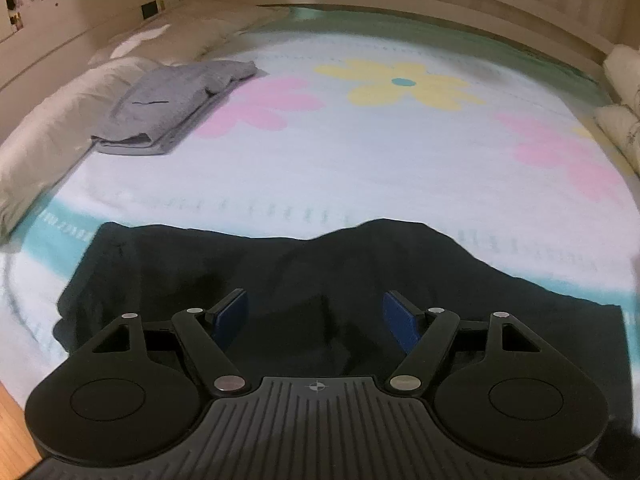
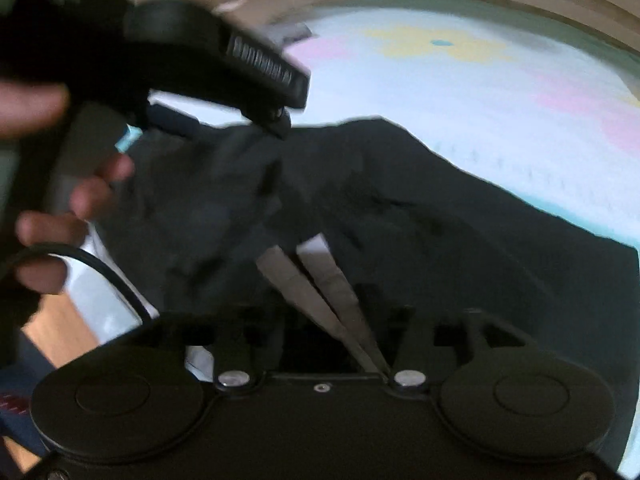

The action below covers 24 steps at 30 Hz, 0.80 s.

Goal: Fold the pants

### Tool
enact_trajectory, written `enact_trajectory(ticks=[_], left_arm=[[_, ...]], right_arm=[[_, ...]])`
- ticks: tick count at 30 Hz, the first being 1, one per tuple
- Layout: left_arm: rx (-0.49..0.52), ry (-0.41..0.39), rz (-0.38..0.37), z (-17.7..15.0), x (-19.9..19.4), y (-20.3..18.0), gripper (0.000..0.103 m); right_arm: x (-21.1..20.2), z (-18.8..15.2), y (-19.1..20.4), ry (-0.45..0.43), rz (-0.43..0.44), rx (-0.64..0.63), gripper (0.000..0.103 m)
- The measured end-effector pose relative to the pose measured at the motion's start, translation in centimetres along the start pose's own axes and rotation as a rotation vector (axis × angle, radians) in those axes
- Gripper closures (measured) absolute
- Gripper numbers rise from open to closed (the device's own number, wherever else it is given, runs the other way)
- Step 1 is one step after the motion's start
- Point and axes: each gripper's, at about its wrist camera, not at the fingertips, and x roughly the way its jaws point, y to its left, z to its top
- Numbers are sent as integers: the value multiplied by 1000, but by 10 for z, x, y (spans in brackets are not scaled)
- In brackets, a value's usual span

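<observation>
Black pants (image 1: 280,280) lie rumpled on near edge of flowered blanket (image 1: 360,168). Left gripper (image 1: 316,312) spread wide above them, grasping nothing. Right gripper (image 2: 316,264) blurred; finger state unclear. Folded grey garment (image 1: 172,104) far left.

The bed (image 1: 360,168) has a white cover with flowers. On it lie black pants (image 1: 280,272), folded grey clothes (image 1: 172,104) and pillows (image 1: 44,148).
</observation>
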Motion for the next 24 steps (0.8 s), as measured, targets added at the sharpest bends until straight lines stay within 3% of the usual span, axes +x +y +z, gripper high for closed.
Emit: enact_trajectory(ticks=[6, 9, 12, 16, 18, 20, 22, 24], left_arm=[[9, 28, -84, -8, 3, -6, 30], [65, 39, -137, -17, 4, -20, 30], [157, 62, -177, -29, 9, -37, 30], [274, 115, -107, -52, 25, -51, 30], [276, 174, -91, -60, 38, -50, 28], [223, 189, -121, -65, 45, -42, 27], [218, 190, -123, -64, 45, -40, 26], [237, 184, -116, -65, 46, -42, 24]], right_arm=[[-20, 33, -43, -10, -23, 166, 27], [-30, 39, -66, 5, -104, 270, 21], [-22, 41, -85, 69, -252, 339, 11], [-13, 40, -98, 120, -377, 450, 11], [-8, 38, -102, 135, -355, 496, 12], [-11, 29, -111, 168, -348, 522, 15], [1, 17, -123, 250, -354, 532, 30], [11, 7, -133, 286, -356, 547, 32]])
